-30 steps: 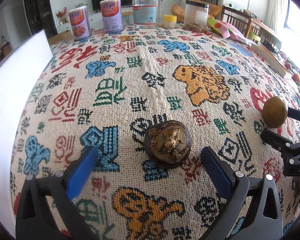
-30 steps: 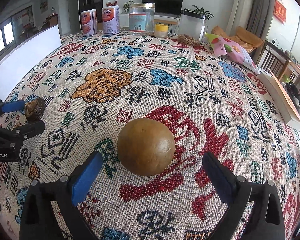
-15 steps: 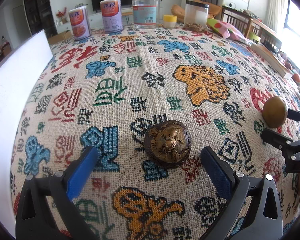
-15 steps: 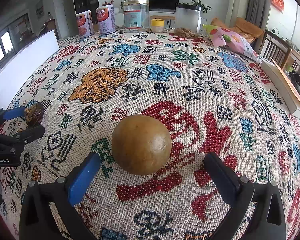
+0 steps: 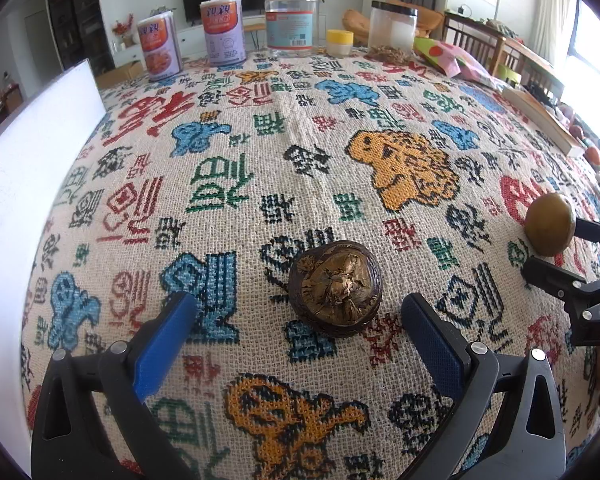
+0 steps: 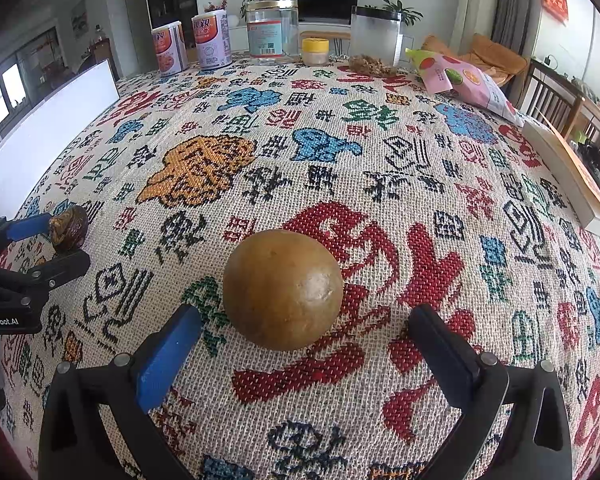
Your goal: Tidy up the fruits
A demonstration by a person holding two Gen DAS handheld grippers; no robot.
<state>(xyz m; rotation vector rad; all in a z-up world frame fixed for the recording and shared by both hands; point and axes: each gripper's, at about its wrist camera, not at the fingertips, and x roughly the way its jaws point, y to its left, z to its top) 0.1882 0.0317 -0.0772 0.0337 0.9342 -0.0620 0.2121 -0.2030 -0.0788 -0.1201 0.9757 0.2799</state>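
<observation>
A dark brown wrinkled fruit [image 5: 335, 289] lies on the patterned tablecloth [image 5: 260, 152], just ahead of my left gripper [image 5: 300, 312], which is open with the fruit between and slightly beyond its blue-padded fingers. A smooth round tan fruit [image 6: 283, 289] rests on the cloth in front of my right gripper [image 6: 305, 322], also open, its fingers on either side of it without touching. The tan fruit [image 5: 549, 225] and the right gripper's fingers [image 5: 556, 280] show at the right edge of the left wrist view. The wrinkled fruit [image 6: 69, 229] appears at the far left of the right wrist view.
Two cans [image 5: 223, 31], a glass jar [image 5: 291, 22], a small yellow-lidded jar [image 5: 339, 43] and a black-lidded jar [image 5: 393, 28] line the far edge. A white board [image 5: 28, 152] stands at the left. A pink snack bag [image 6: 464, 80] and a flat box [image 6: 568, 172] lie at the right.
The right wrist view has risen and pulled back slightly, so the tan fruit sits a little lower and nearer between the fingers. The left gripper and the wrinkled fruit have not moved.
</observation>
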